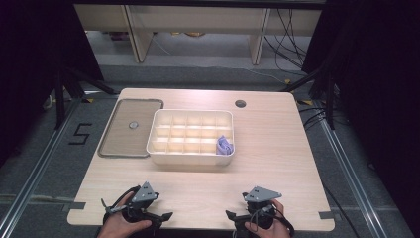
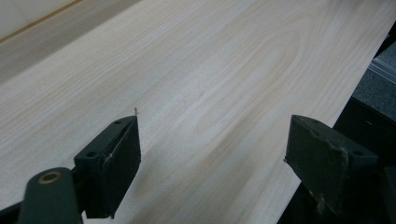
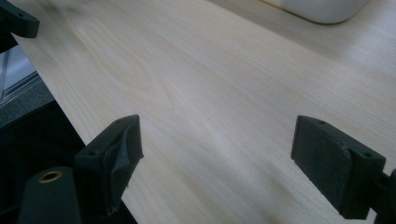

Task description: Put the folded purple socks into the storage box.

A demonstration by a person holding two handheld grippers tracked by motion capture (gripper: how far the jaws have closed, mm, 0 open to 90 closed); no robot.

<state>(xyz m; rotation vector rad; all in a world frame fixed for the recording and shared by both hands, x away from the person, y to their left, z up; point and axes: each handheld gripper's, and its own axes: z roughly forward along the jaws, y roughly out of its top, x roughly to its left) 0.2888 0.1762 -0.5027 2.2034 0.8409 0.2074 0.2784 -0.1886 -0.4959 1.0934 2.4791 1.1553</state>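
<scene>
Two black two-jaw grippers held at near table edge — left gripper [image 1: 166,216], right gripper [image 1: 232,214], jaws spread wide, empty. One white compartmented plastic tray [image 1: 190,157]; one crumpled purple cloth [image 1: 224,145] inside; "5" [image 1: 80,134] marked on floor.

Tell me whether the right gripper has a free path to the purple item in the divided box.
Probably yes. The right gripper rests open at the table's near edge, with bare tabletop between it and the white divided box. The purple item lies in the uncovered near right compartment; the lid sits aside.

We see a light wooden table [image 1: 277,148]; near its far edge lie a white divided box [image 1: 190,157] and, just left, a flat lid [image 1: 124,141].
</scene>
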